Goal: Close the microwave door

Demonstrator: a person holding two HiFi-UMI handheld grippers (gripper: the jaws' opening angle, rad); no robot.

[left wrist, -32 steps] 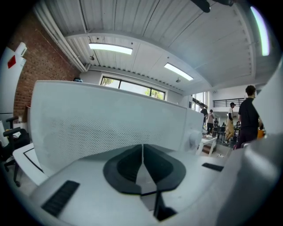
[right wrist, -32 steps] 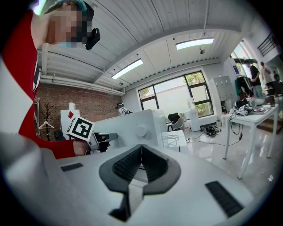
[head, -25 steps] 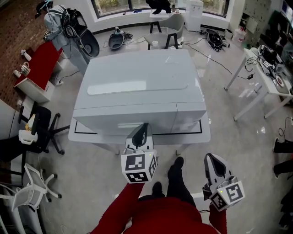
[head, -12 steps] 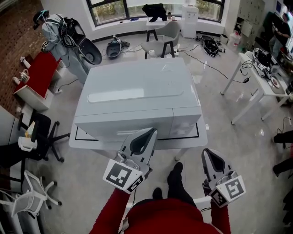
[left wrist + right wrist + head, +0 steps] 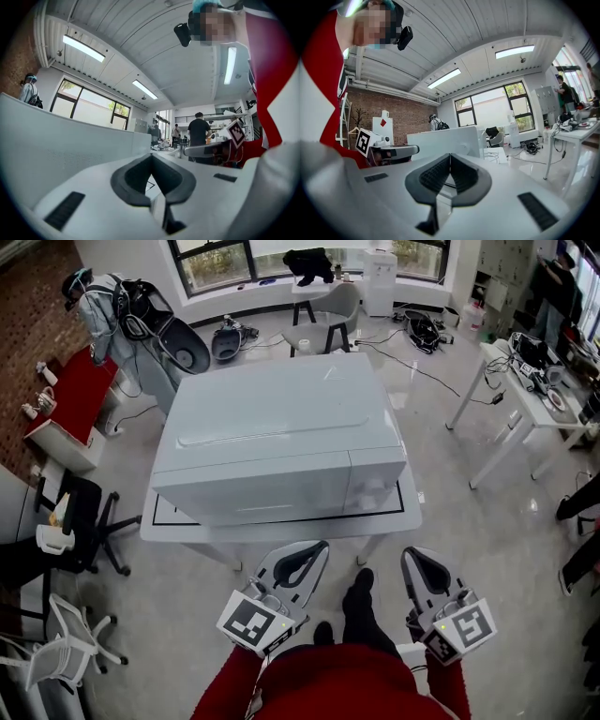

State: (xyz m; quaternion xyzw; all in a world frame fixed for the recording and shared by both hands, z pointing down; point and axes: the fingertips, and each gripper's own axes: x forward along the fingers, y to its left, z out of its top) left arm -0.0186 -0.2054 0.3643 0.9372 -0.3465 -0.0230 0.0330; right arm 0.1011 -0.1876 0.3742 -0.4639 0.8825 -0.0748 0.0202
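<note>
Two claws in play, and both are empty! The left claw [image 5: 321, 546] has its jaws pressed together with nothing between them, and it angles toward the far right. The right claw [image 5: 412, 553] is closed up just as tight, also holding nothing, and points at the far side. Both hang level on the near side of the surface [image 5: 281, 526], just off its near edge and apart from the microwave [image 5: 281, 418]. That big white microwave sits square in the middle of the surface, and its door [image 5: 253, 486] lies flush across the near front face, closed, with the control panel [image 5: 375, 474] to its right. Behind the claws, the person's red sleeves [image 5: 328, 681] fill the near edge of the head view.
</note>
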